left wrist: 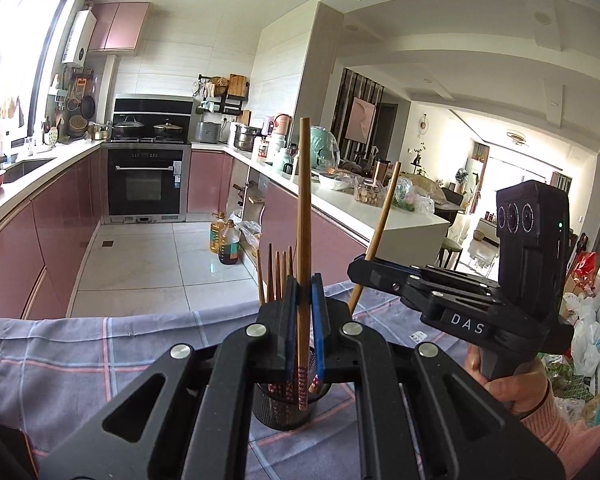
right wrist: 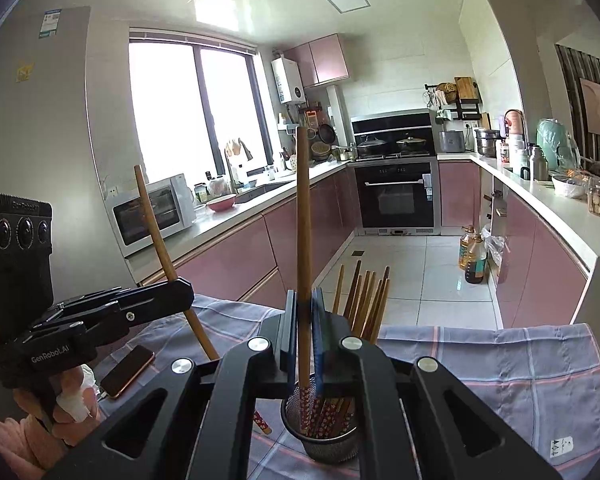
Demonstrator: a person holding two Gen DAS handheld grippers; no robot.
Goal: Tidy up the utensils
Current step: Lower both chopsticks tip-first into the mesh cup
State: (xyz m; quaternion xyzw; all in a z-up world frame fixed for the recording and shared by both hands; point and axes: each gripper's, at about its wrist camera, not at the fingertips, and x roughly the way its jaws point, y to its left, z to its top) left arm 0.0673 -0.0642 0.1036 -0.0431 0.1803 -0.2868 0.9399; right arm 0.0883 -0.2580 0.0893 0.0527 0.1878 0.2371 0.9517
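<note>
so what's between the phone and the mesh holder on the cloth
In the right wrist view, only a loose chopstick's patterned end lies on the cloth between phone and holder.

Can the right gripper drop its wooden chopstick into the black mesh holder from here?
Probably yes. The right gripper is shut on a wooden chopstick whose patterned end hangs over the black mesh holder; the mouth has room beside the standing chopsticks.

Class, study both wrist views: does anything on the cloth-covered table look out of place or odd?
Yes: a phone lies on the checked cloth among the utensils. Each gripper, left and right, grips one chopstick with its patterned end down, while the rest stand in the mesh holder.
</note>
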